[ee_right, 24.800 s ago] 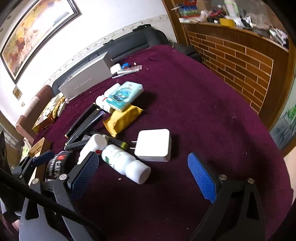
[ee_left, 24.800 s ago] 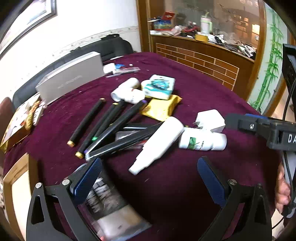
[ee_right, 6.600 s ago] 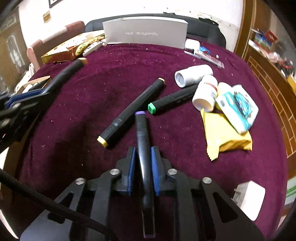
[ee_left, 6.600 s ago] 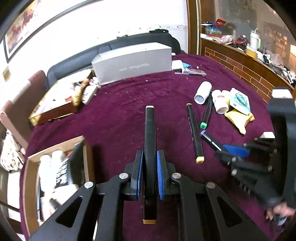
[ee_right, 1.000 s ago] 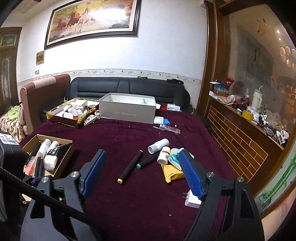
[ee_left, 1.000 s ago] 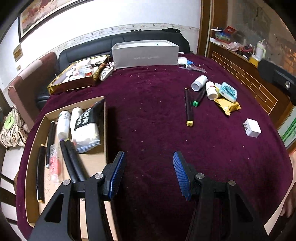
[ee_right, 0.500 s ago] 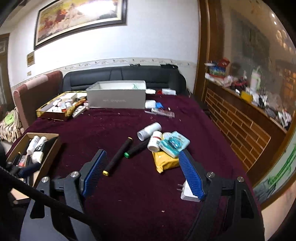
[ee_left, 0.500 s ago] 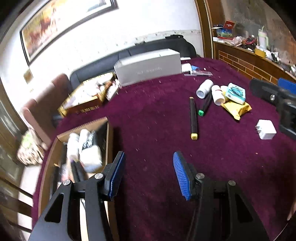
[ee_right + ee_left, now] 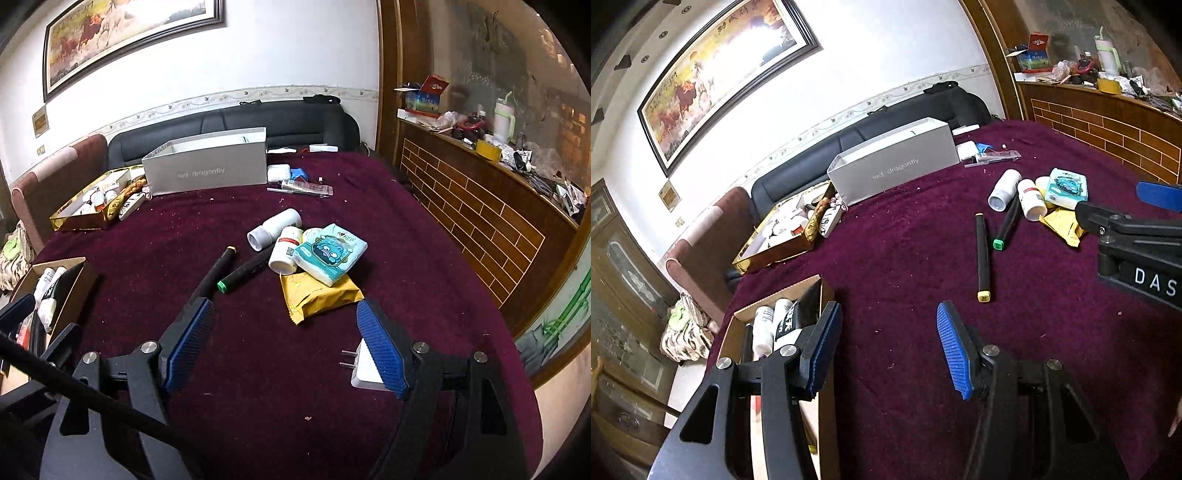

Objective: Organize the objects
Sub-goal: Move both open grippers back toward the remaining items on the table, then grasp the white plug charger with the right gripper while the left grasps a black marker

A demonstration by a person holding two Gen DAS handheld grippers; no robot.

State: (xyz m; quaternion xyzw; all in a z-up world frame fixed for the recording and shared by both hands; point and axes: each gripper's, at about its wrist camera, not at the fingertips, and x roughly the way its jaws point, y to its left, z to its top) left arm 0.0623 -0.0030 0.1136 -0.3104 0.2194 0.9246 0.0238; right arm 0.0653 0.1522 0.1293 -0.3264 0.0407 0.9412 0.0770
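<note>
Both claws, left (image 9: 888,341) and right (image 9: 284,347), gape empty; round black yellow-capped marker (image 9: 981,254) may roll off the maroon-clothed bench (image 9: 905,229) if nudged.

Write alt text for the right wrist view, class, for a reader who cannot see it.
An open claw hangs over a maroon table strewn with two black markers, two white bottles, a teal tissue pack, a yellow packet and a white plug. A part-filled cardboard box sits at left, a grey box behind.
</note>
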